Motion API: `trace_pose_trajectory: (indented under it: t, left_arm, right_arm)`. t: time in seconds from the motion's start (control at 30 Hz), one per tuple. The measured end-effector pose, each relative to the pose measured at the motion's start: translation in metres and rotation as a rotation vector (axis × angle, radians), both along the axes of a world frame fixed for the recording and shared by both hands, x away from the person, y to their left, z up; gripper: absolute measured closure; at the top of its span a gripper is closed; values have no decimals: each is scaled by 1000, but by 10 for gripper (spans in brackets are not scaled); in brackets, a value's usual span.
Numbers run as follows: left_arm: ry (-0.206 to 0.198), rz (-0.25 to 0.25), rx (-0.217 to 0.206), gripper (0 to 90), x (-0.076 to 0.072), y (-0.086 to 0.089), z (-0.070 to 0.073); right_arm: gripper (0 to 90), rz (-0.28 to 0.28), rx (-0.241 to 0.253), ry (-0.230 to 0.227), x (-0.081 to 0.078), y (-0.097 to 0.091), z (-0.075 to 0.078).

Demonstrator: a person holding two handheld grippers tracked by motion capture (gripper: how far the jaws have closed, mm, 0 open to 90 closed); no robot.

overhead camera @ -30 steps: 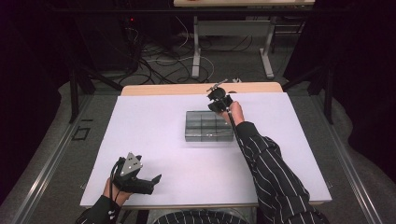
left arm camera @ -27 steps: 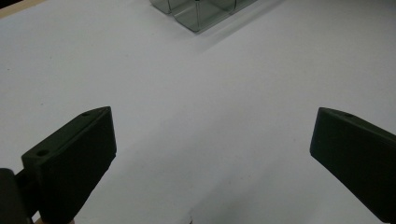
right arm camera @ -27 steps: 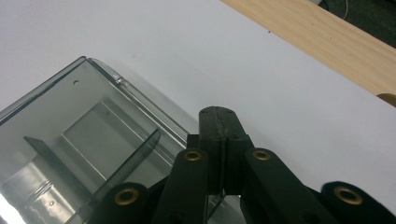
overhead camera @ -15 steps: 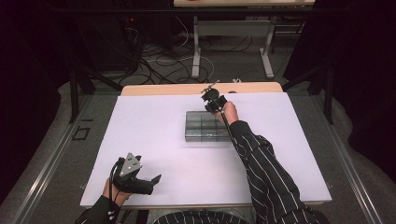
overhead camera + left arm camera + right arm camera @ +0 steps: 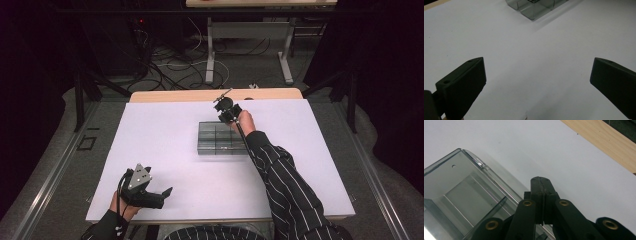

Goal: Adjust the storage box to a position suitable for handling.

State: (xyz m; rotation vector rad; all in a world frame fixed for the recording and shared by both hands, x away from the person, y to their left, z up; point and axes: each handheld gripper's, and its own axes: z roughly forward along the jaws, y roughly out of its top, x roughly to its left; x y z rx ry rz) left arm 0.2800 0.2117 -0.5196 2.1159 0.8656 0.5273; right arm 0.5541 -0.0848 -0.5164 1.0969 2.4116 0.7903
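A: Where's the box (image 5: 221, 138)?
B: Mid-bench, a little toward the far edge, on the white sheet (image 5: 165, 130). It's clear, with dividers inside.
A: And the right gripper (image 5: 226, 111)?
B: Over the box's far right corner, near the bench's wooden far edge (image 5: 175, 95). Its jaws are pressed together with nothing between them; the right gripper view has them above the box rim.
A: The left gripper (image 5: 161, 194)?
B: At the near left corner of the bench, well apart from the box, jaws spread wide and empty over bare sheet.

Two claws — left claw (image 5: 159, 192), right claw (image 5: 223, 101) — and one clear compartment box (image 5: 210, 142)
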Motion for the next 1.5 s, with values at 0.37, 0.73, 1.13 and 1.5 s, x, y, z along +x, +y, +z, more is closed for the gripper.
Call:
trace_pose_trajectory:
  t: [0.37,0.73,1.13,1.5]
  left_arm:
    - [1,2,-3,1,0,0,0]
    - [-2,5,-4,1,0,0,0]
    - [-1,6,-5,1,0,0,0]
    - [0,2,-4,1,0,0,1]
  right_arm:
    - [900,50,22,-15,-12,0,-2]
    - [900,52,25,22,-25,-2,0]
    - [900,59,9,78,-35,0,3]
    - [898,78,101,2,-42,-7,10]
